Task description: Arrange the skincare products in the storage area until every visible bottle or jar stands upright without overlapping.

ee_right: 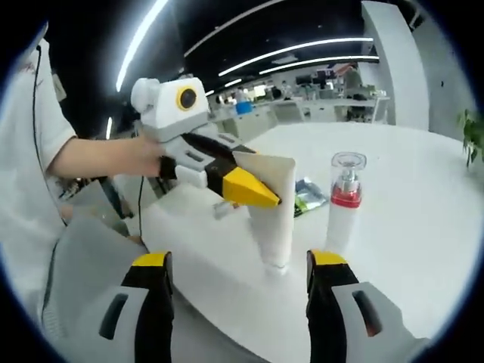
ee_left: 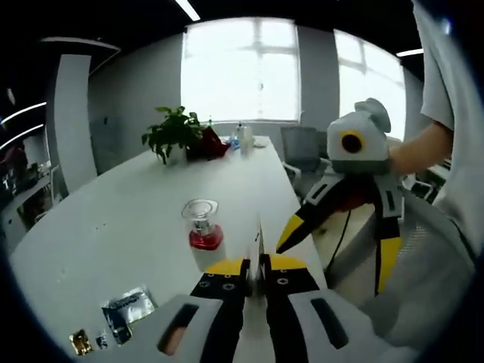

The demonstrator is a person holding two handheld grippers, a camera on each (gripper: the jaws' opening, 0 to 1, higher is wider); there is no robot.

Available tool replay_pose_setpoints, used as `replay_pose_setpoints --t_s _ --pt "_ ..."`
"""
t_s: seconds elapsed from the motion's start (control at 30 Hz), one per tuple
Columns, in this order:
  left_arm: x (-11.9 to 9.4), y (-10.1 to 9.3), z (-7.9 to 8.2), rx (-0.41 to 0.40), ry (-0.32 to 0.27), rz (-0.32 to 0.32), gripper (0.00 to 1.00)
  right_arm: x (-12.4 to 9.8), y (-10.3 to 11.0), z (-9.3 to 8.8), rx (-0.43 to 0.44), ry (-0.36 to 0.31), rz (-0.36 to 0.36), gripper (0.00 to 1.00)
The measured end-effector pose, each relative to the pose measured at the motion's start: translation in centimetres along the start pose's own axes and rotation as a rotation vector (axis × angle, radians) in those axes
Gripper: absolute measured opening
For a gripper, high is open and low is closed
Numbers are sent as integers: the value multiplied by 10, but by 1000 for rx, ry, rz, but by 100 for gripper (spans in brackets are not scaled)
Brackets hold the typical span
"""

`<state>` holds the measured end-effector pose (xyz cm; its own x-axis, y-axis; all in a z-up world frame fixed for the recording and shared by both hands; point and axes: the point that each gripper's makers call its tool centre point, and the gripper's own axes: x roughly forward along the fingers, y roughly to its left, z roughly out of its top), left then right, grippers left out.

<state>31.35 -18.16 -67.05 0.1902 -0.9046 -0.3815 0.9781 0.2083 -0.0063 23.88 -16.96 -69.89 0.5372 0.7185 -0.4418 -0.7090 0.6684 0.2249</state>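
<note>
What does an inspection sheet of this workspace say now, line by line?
Surface: white table, mostly bare.
Job's things: white tube standing cap-down near the table edge, gripped at its flat top; pump bottle with red band and clear cap, upright beside it, apart.
Clutter: sachets near the table corner; plant and small items at the far end.
Grippers: left gripper shut on the tube; right gripper open, short of the tube, holding nothing.
Cables: one dark cable hanging beside the table.
Surroundings: chair, bright windows, office desks.
</note>
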Motion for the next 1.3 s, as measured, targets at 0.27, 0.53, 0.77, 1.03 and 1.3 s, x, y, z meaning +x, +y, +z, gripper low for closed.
replay_pose_setpoints --t_s 0.27,0.53,0.77,1.03,1.3 --pt "8 22 2 -1 -50 4 13 2 0 -7 -8 27 -9 72" --pt "11 37 5 5 -96 17 13 2 -5 -7 9 24 -22 71" --pt "13 42 9 10 -130 20 13 3 -6 -10 16 31 -23 70" --pt "15 48 11 -10 -162 11 13 3 -7 -11 21 36 -22 70" --pt "16 52 13 -29 -177 12 11 3 -8 -12 23 37 -22 70"
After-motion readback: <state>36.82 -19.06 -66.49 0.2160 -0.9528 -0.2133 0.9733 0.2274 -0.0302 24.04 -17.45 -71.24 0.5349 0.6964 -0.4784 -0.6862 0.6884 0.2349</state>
